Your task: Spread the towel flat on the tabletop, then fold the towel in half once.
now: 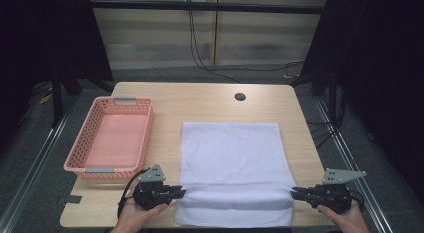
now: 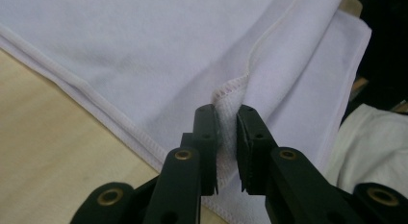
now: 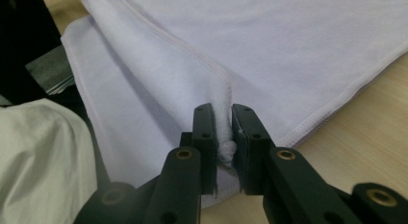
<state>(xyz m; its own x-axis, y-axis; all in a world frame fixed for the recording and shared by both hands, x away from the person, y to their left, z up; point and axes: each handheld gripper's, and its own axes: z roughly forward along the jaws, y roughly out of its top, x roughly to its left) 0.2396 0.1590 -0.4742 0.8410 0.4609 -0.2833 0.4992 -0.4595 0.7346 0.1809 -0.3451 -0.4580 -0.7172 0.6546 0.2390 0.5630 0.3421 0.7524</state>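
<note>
Wooden table (image 1: 210, 105), dark curtains either side, pink basket (image 1: 116, 138) empty at the left rear. White towel (image 1: 230, 148) lies flat at table centre, reaching from mid-table to the near edge.

Left gripper (image 1: 180, 193) pinches the towel's left hem; left gripper view has both jaws closed on a bunched bit of stitched edge (image 2: 228, 118). Right gripper (image 1: 295, 193) does the same on the right hem, cloth wad clamped between its jaws (image 3: 225, 137). Each sits at its own side, equally near its edge.

Key relation: the two grips lie on one line across the towel, parallel to the near edge and a little in from it. A low ridge of cloth runs between them. The free bulk of the towel lies away from the person, beyond that line.

Judgement: likely a fold; lifting both ends together and carrying them forward would keep the crease square.
</note>
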